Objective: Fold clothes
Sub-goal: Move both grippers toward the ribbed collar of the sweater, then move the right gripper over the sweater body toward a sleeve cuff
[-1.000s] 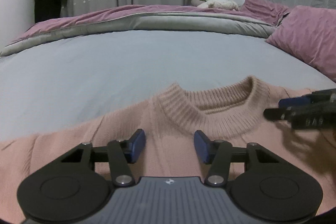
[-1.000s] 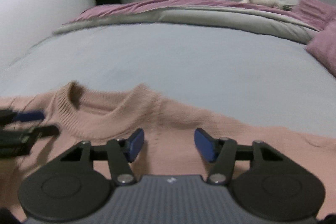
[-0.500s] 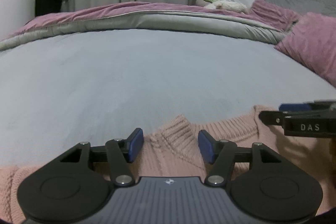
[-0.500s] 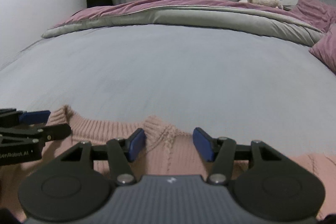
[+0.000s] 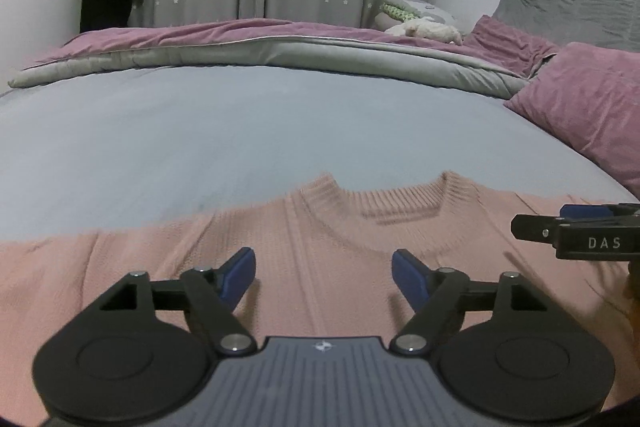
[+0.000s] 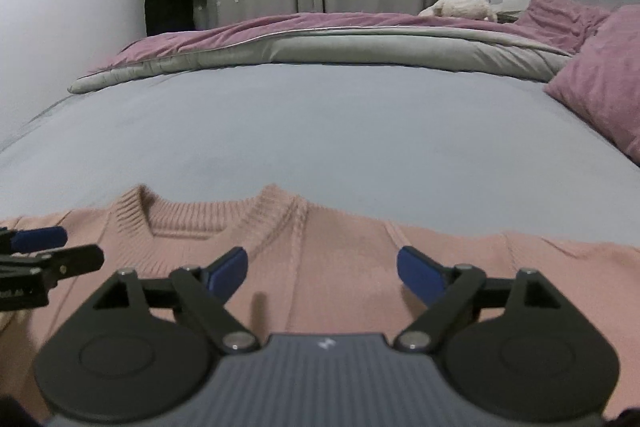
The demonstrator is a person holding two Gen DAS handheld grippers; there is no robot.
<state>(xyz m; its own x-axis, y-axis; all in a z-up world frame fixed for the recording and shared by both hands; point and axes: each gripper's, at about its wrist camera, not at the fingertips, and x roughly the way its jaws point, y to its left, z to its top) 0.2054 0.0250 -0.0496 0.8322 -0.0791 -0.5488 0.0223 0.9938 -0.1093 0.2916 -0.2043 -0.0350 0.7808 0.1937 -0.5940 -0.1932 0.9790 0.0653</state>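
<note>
Both views are lit dimly and evenly by soft indoor light, with muted, greyish colour and no glare. Short soft shadows are cast on the pink sweater (image 5: pixel 320 267) just below the blue fingertips (image 5: pixel 240 267). The knit near the neckline is smeared by motion blur. Strong fisheye bending is seen: the bed sheet (image 6: pixel 320 131) bulges, and the corners are vignetted black.

The pink sweater (image 5: pixel 320 267) is cut off at 6 o'clock by both views' lower edges; its hem and sleeve ends are out of frame. Knit texture is motion-blurred. The right gripper (image 5: pixel 576 235) is cropped at 3 o'clock.
</note>
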